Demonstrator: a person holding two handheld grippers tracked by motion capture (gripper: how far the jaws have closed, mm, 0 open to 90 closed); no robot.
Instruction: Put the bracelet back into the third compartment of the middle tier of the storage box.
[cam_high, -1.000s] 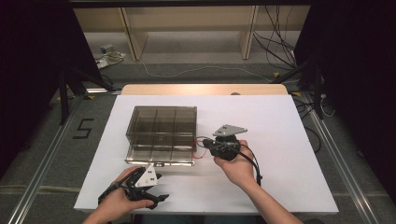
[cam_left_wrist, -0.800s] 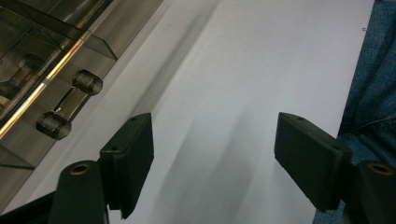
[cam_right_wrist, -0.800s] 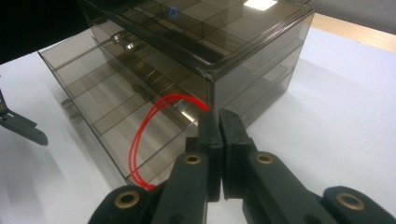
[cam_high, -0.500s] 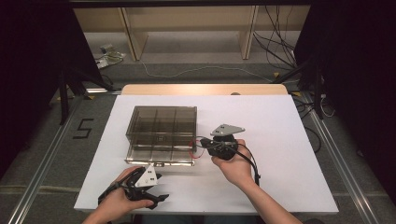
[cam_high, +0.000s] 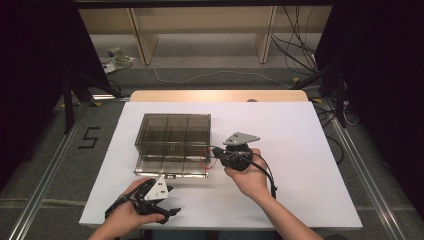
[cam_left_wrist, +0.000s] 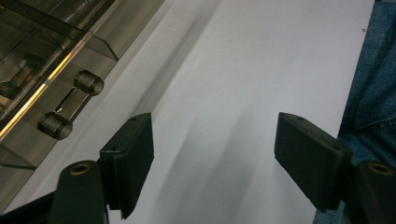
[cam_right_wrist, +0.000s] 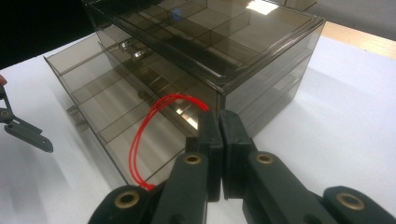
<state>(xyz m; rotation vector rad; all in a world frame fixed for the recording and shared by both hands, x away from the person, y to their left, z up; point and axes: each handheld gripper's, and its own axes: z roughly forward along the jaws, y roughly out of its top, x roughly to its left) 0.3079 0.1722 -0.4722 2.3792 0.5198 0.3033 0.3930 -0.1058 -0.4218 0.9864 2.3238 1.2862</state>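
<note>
A smoky clear drawer box (cam_high: 172, 135) stands left of the table's middle, with its bottom drawer (cam_high: 170, 167) pulled out toward me. My right gripper (cam_high: 215, 152) is at the box's front right corner, shut on a thin red rubber band (cam_high: 204, 159). In the right gripper view the pads (cam_right_wrist: 219, 121) are pressed together. The band (cam_right_wrist: 144, 135) loops from them over the open drawer (cam_right_wrist: 93, 93). My left gripper (cam_high: 169, 201) rests open near the table's front edge. Nothing lies between its jaws (cam_left_wrist: 215, 154), and the drawer's handle (cam_left_wrist: 70, 105) is to their left.
The white table top (cam_high: 300, 150) has free room to the right of the box and behind it. Its front edge runs just under my left hand, where blue trousers (cam_left_wrist: 373, 84) show past it. Shelving and cables sit on the floor beyond the table.
</note>
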